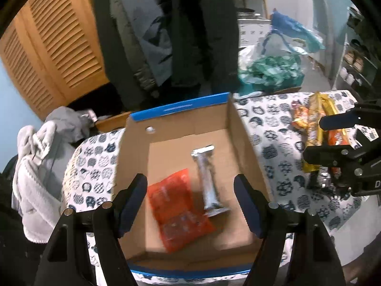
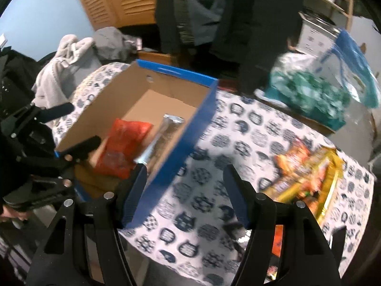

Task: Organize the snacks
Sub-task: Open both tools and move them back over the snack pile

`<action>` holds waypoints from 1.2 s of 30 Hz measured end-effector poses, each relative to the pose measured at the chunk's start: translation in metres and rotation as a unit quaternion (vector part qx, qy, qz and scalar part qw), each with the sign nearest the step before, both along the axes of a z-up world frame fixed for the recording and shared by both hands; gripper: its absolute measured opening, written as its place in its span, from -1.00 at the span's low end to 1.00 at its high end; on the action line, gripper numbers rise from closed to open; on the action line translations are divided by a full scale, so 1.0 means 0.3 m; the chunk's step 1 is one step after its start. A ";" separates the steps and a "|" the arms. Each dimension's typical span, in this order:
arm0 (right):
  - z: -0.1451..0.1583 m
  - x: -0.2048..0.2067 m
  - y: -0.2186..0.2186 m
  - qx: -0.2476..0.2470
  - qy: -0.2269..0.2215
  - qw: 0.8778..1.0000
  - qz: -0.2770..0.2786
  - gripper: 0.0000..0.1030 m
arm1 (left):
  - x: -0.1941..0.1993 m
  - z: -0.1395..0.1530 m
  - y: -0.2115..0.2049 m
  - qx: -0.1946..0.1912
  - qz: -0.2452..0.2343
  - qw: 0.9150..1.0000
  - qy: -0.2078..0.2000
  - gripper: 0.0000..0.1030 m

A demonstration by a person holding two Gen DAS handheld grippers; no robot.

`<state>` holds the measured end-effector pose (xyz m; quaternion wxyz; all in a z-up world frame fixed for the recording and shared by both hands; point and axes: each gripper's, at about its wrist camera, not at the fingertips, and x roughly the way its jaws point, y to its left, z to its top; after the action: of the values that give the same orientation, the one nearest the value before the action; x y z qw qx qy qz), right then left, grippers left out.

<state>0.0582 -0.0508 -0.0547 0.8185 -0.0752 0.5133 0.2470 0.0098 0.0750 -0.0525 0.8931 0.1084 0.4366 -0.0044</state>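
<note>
An open cardboard box (image 1: 240,131) with blue outer walls (image 2: 190,140) sits on a cat-print tablecloth. Inside lie an orange-red snack packet (image 1: 176,205) (image 2: 121,147) and a silver wrapped bar (image 1: 209,178) (image 2: 164,131). My left gripper (image 1: 190,202) is open and empty, hovering over the box's near side. My right gripper (image 2: 183,190) is open and empty, above the cloth just right of the box. A pile of orange and yellow snack packs (image 1: 314,128) (image 2: 307,174) lies on the cloth to the right. The right gripper also shows in the left wrist view (image 1: 333,133), beside that pile.
The tablecloth (image 2: 238,128) covers a small table. Grey and white clothes (image 1: 40,157) are heaped at left. A blue-green plastic bag (image 2: 316,88) stands behind the table at right. Dark coats (image 1: 190,35) hang behind the box.
</note>
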 end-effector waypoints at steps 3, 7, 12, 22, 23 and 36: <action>-0.007 -0.012 -0.070 -0.004 0.008 1.000 -0.017 0.31 | 0.005 0.001 -0.058 0.001 -0.017 1.000 0.004 0.49; -0.010 -0.030 -0.174 -0.013 0.009 0.999 -0.041 0.31 | 0.005 -0.003 -0.152 0.011 -0.046 0.999 0.006 0.49; -0.005 -0.041 -0.306 -0.013 0.008 0.997 -0.073 0.31 | 0.006 -0.015 -0.255 0.019 -0.080 0.997 0.012 0.49; -0.010 -0.093 -0.575 -0.026 0.010 0.990 -0.136 0.37 | 0.006 -0.059 -0.442 0.020 -0.135 0.990 0.037 0.49; -0.013 -0.098 -0.595 -0.027 0.011 0.990 -0.141 0.37 | 0.007 -0.066 -0.459 0.018 -0.140 0.989 0.042 0.49; -0.124 -0.141 -0.844 -0.039 0.043 0.975 -0.215 0.37 | 0.085 -0.150 -0.596 0.010 -0.157 0.985 0.074 0.49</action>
<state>0.0158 -0.3041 -0.0921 0.8259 0.0162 0.5615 0.0478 0.0354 -0.1038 -0.0975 0.8453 0.1836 0.4793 -0.1483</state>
